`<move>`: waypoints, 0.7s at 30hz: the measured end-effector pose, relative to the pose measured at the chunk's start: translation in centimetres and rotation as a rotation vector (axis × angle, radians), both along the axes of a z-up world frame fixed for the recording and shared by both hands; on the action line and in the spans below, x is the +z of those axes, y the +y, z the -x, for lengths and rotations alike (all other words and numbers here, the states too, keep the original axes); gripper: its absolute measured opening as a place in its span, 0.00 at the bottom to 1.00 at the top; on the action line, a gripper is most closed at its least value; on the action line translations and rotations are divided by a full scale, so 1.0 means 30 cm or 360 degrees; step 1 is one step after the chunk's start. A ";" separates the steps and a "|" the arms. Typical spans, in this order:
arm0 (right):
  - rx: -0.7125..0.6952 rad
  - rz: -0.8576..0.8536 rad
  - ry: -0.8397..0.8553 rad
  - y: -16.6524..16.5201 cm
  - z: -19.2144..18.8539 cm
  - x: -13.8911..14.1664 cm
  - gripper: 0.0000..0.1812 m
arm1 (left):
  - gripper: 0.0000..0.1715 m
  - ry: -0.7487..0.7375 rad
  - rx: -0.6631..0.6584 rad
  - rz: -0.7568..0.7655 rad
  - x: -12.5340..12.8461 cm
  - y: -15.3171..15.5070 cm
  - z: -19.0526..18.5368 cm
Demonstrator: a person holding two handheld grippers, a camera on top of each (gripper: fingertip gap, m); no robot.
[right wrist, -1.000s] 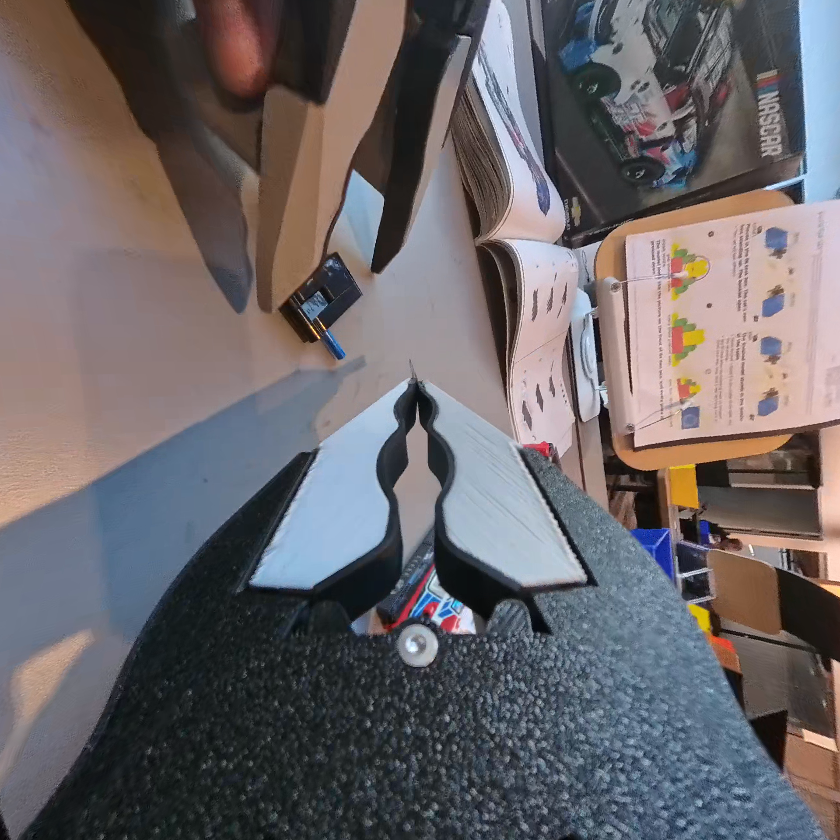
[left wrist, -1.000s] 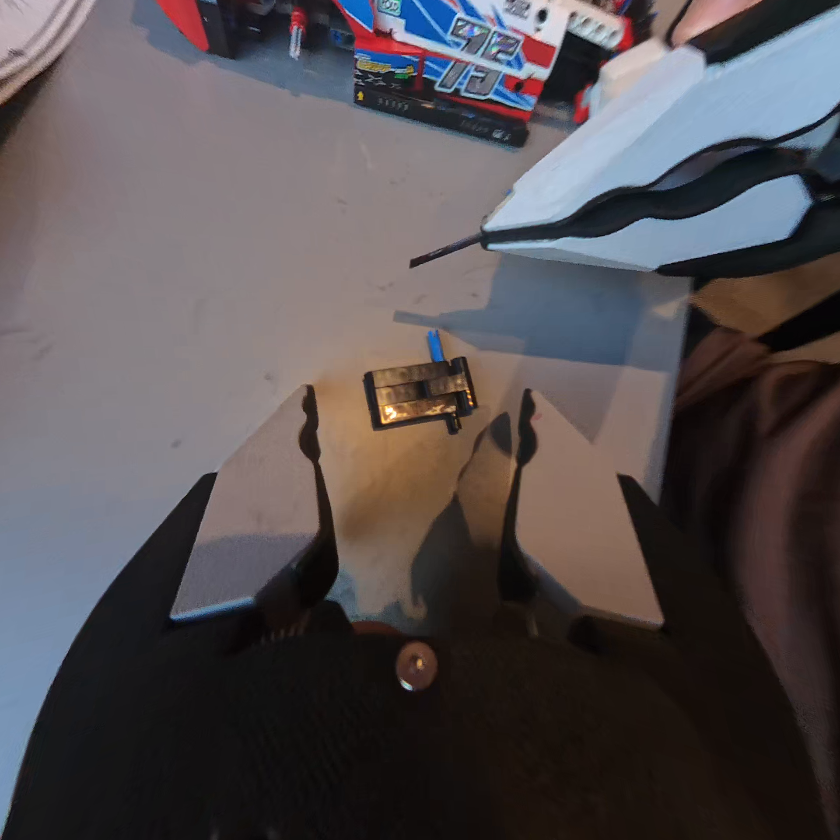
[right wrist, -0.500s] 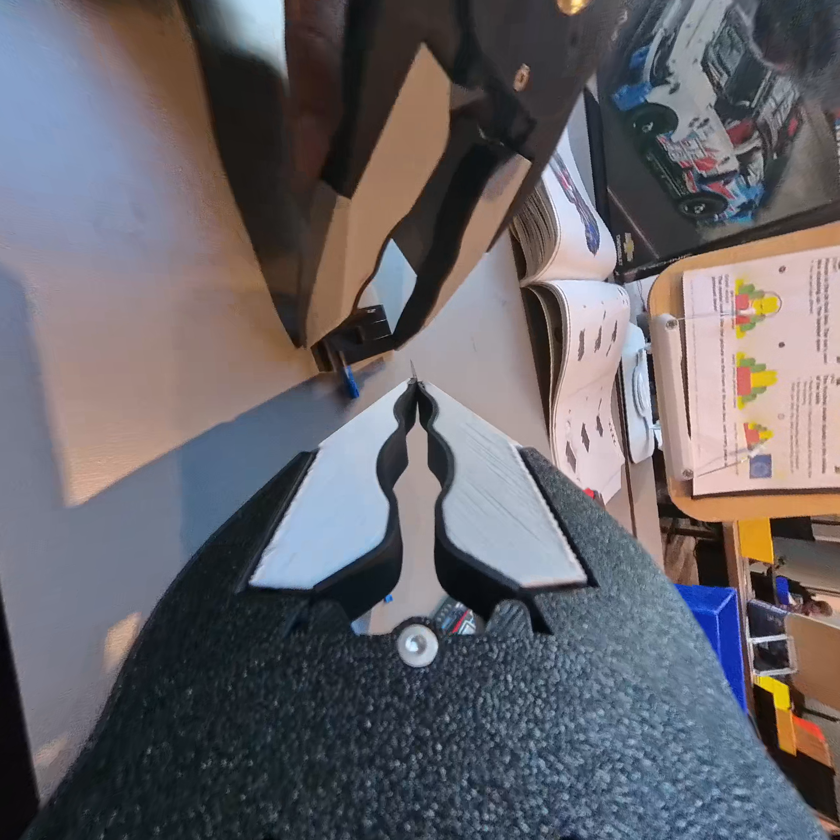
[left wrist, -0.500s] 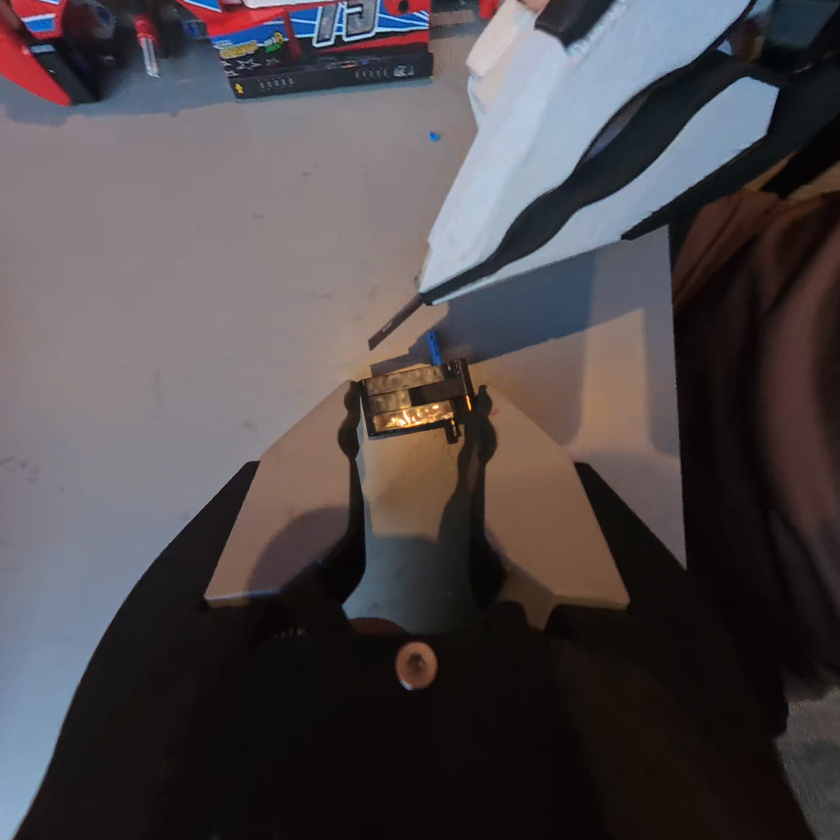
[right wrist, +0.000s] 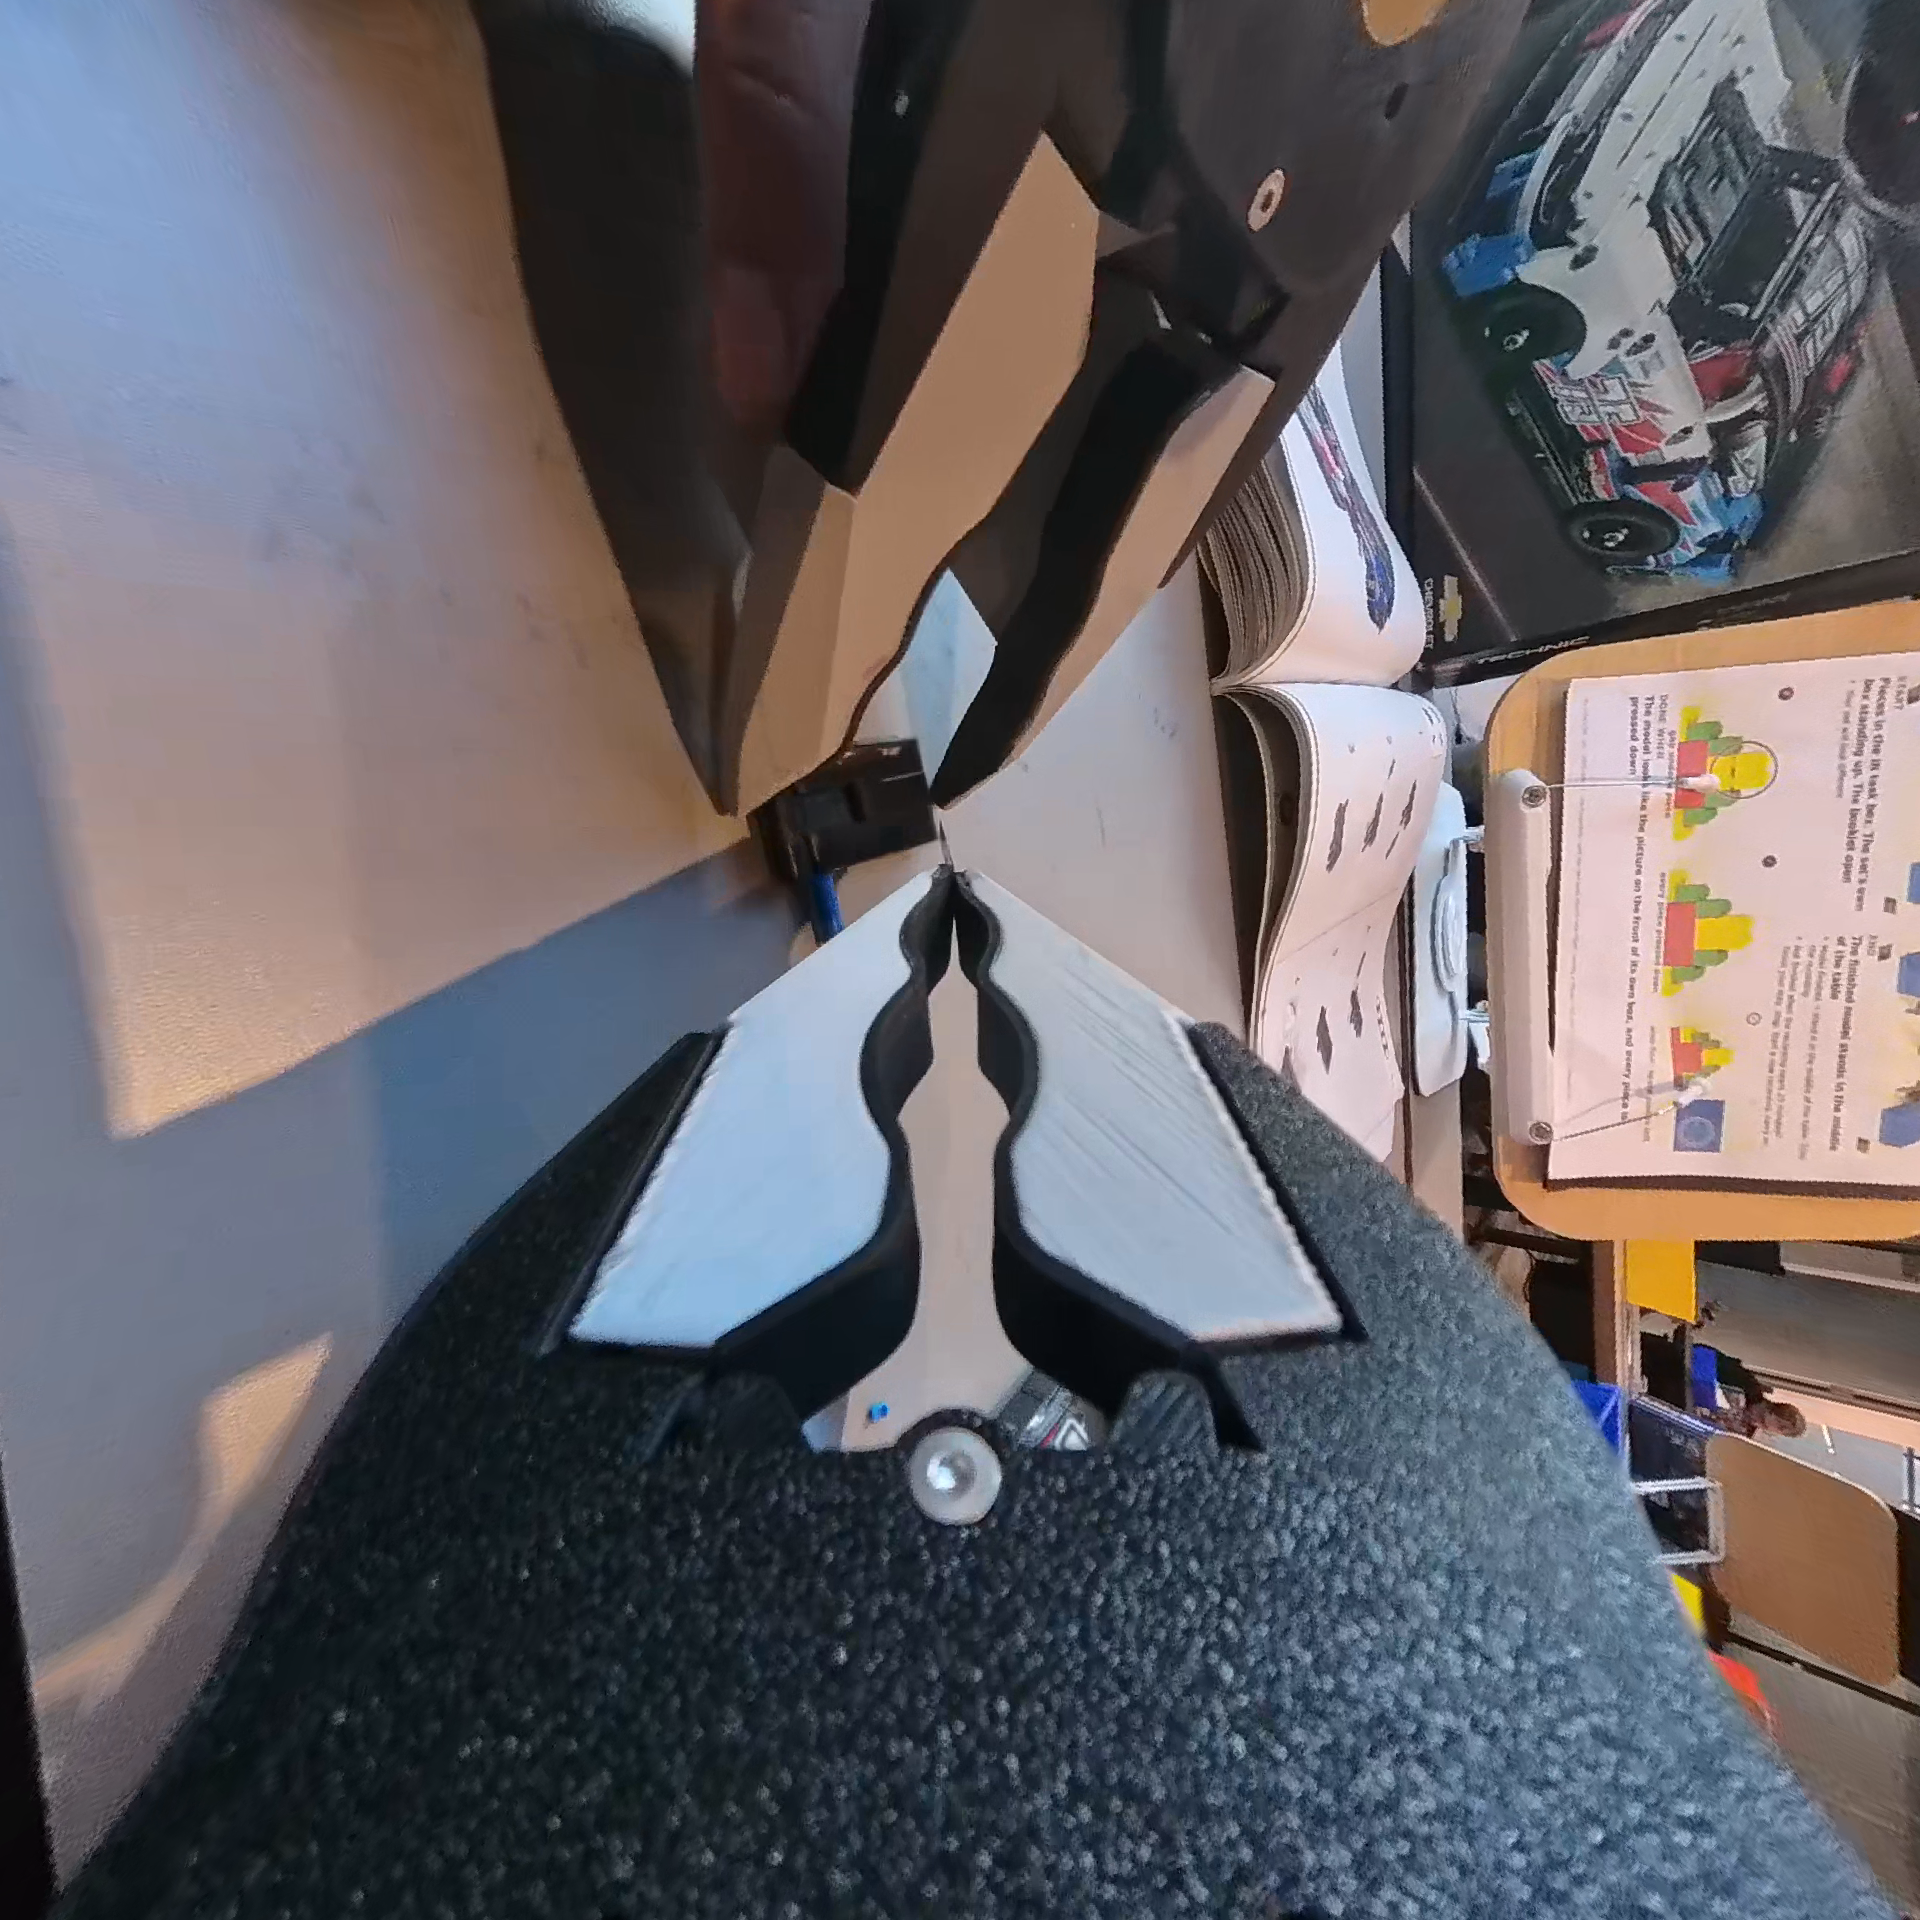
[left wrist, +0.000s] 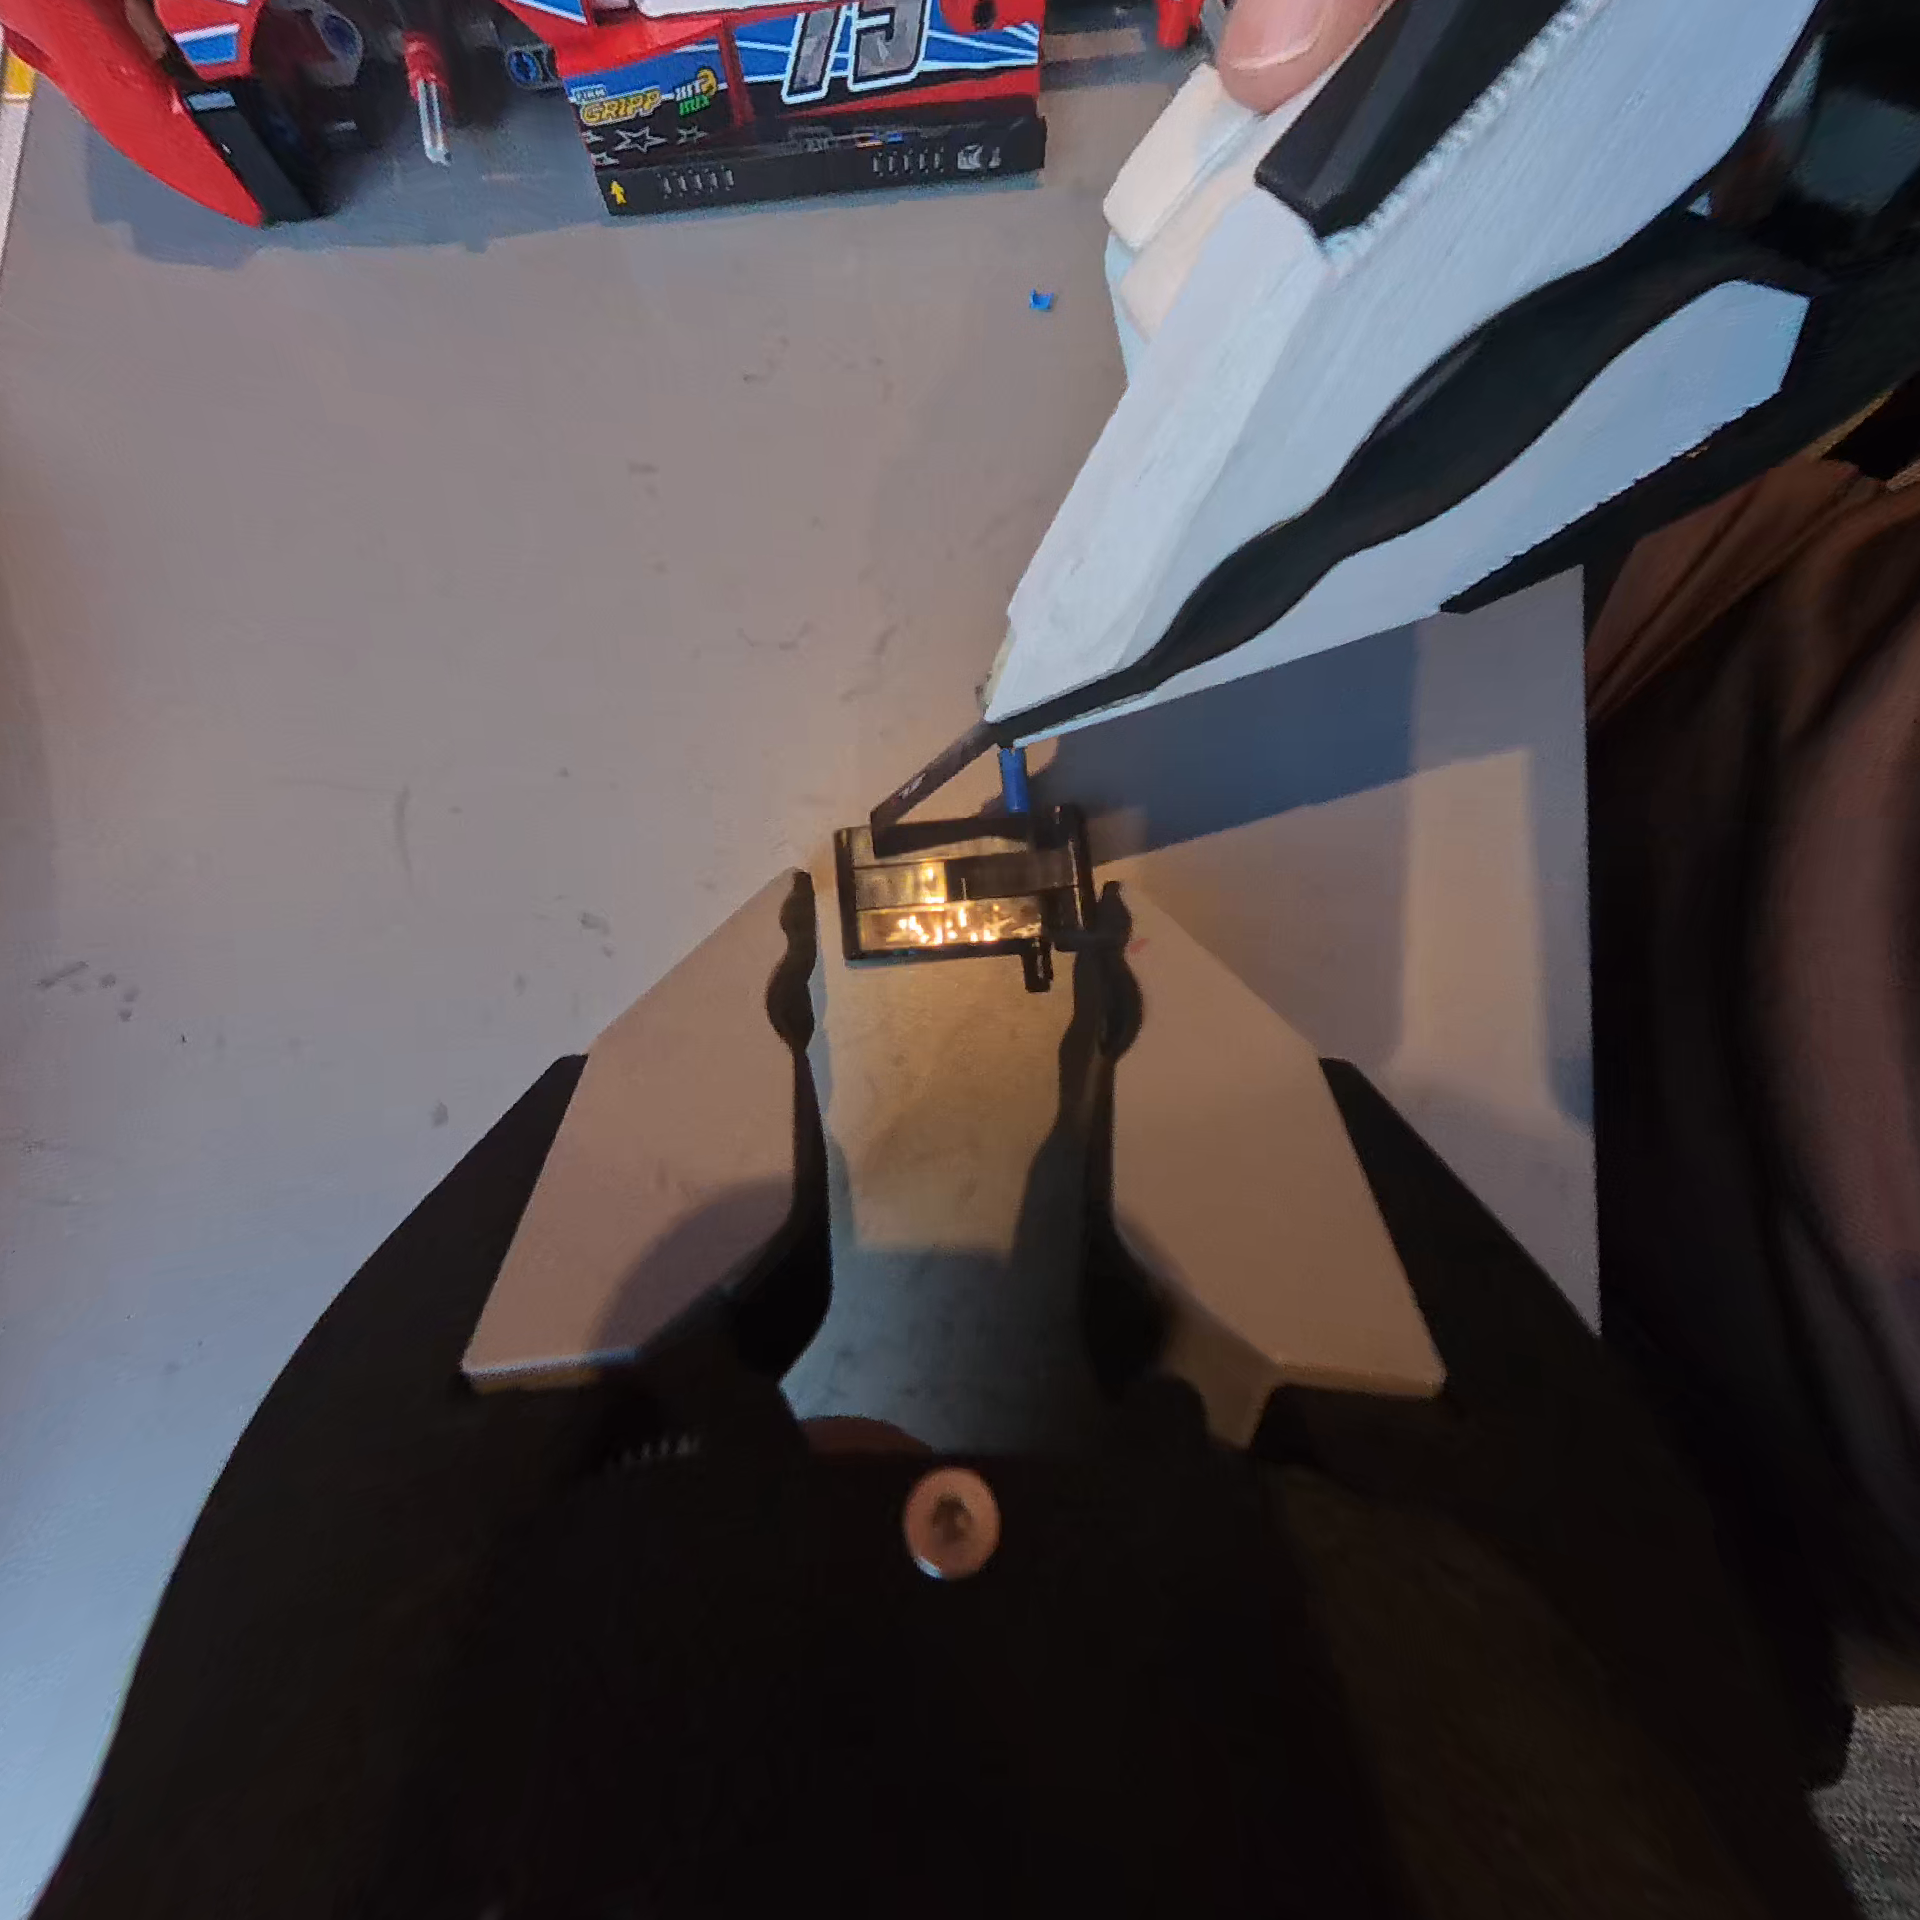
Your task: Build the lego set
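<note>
Grey table carries a small black lego assembly with blue pin just ahead of the left tool, spread apart; right tool clamps a thin black strip; light, rigid, best pinched across flat sides.

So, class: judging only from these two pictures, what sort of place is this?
Probably a workshop or lab hobby bench: a grey table holding a part-built toy car, an open instruction booklet, and parts bins behind.
</note>
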State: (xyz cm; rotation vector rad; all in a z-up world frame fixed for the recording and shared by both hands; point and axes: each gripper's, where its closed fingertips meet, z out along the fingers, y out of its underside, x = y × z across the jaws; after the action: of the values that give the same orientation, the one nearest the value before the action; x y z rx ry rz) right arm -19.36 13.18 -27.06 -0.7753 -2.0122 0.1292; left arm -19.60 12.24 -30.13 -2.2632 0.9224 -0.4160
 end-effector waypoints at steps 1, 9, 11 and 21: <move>0.0005 -0.0010 0.0000 -0.002 0.003 -0.001 0.00 | 0.29 -0.0008 0.0004 -0.0008 0.000 0.002 0.002; -0.0003 -0.0131 -0.0011 0.007 0.018 -0.003 0.00 | 0.28 -0.0053 0.0035 -0.0021 0.002 0.007 0.004; -0.0003 -0.0163 -0.0023 0.006 0.017 -0.008 0.00 | 0.28 -0.0090 0.0060 -0.0006 0.005 0.008 0.001; -0.0083 -0.0227 -0.0055 0.008 0.004 0.000 0.00 | 0.32 -0.0254 0.0111 0.0108 0.020 -0.015 -0.004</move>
State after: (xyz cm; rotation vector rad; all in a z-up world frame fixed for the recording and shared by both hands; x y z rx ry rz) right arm -19.48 13.42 -27.05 -0.7423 -2.0078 -0.0578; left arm -19.49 11.79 -29.54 -2.2780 0.7566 -0.5948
